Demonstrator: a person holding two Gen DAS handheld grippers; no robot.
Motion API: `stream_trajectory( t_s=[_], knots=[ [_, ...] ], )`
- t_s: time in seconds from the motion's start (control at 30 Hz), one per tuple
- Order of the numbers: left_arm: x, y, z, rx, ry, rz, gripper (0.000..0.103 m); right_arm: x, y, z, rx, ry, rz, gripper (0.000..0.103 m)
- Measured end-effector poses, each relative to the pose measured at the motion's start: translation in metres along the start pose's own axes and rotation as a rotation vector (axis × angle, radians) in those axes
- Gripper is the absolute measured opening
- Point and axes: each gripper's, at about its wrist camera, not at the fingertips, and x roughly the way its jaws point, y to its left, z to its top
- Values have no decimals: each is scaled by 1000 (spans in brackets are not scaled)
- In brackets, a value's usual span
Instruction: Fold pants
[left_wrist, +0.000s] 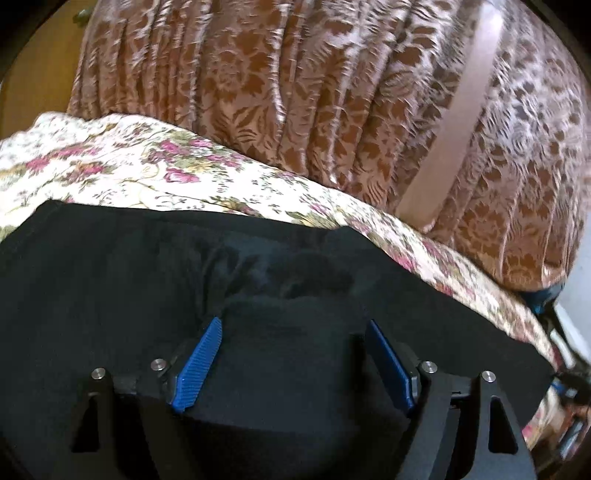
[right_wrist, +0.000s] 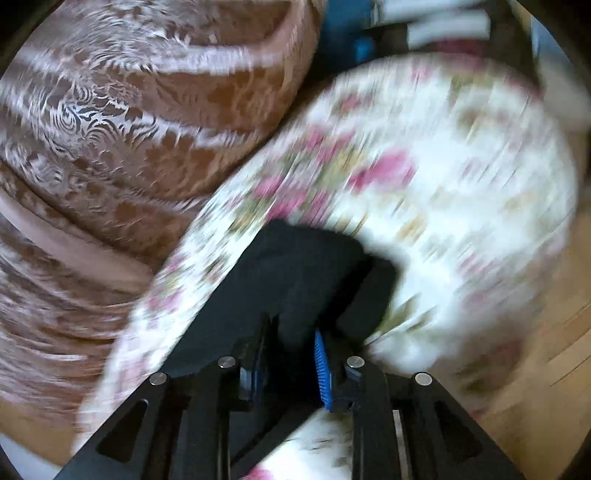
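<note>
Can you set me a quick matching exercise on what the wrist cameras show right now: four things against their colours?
Things:
1. pants
2. bedsheet
3. curtain
4. pads of the left hand-held gripper

Colours:
A. brown with a pale leaf pattern
B. blue
C. black
D. white with pink flowers

Pairs: 1-C, 2-D, 3-A, 4-B

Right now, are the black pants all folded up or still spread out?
Partly folded: in the left view the black pants lie wide across the flowery cover, with a doubled-over layer bunched near the left gripper.
</note>
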Motion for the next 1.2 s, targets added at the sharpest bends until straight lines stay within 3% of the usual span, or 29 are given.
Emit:
stream_trajectory(
  t_s=[0.07,0.17,0.23,0.4,0.5,0.57,0.7,0.97,1.07,1.1,1.2],
  knots=[
    [-2,-7,-3,14,5,4,80,-17,7,2,-48,-97,-109,26],
    [-7,-16,-4,-5,0,-40,80,-28,14,6,-85,-131,-115,26],
    [-10,-26,-4,-16,4,-92,80,-30,27,3,-139,-120,-85,26],
    [-9,-67,-5,58,46,-193,80,-13,78,-23,-308,-3,104,26],
    [-3,-85,-13,122,81,-181,80,7,114,-50,-431,102,191,26],
    [6,-88,-21,147,130,-148,80,14,131,-66,-498,128,200,26],
    [6,-95,-33,237,119,-100,80,28,152,-83,-562,155,208,26],
    [7,-91,-37,239,109,-98,81,58,155,-100,-588,223,132,26],
    [6,-91,-38,250,104,-96,81,61,156,-101,-598,207,131,15],
    [7,-91,-38,251,104,-99,81,62,156,-101,-606,206,131,5],
    [6,-91,-39,250,104,-105,81,62,155,-92,-637,148,64,2]
  ],
)
